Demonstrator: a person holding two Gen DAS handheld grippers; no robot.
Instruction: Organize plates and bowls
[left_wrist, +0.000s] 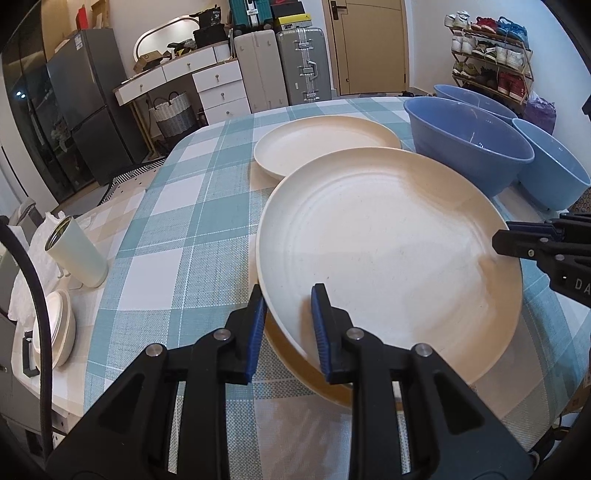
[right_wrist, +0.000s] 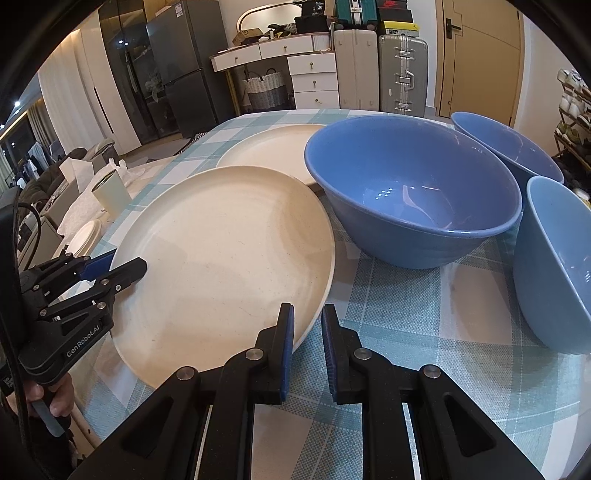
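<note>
— Left wrist view: what's at the left gripper (left_wrist: 288, 295)?
— Its fingers straddle the near-left rim of the large cream round plate (left_wrist: 388, 258), tilted above a second cream plate (left_wrist: 306, 373) at lower centre.

— Right wrist view?
— The right gripper (right_wrist: 307, 317), narrowly parted, holds nothing; the plate's rim touches its left finger. The big blue bowl (right_wrist: 413, 192) sits upper right on the checked tabletop (right_wrist: 406, 332).

Left gripper (left_wrist: 288, 325) at 6 o'clock: fingers (left_wrist: 258, 314) straddle near rim of tilted cream plate (left_wrist: 388, 258), which overlaps a second plate (left_wrist: 295, 369) beneath. Third plate (left_wrist: 325, 142) at 12 o'clock. Three blue bowls (left_wrist: 469, 147) at 2 o'clock. Right gripper (left_wrist: 517, 243) touches plate rim at 3 o'clock. Checked surface (left_wrist: 177, 221).
</note>
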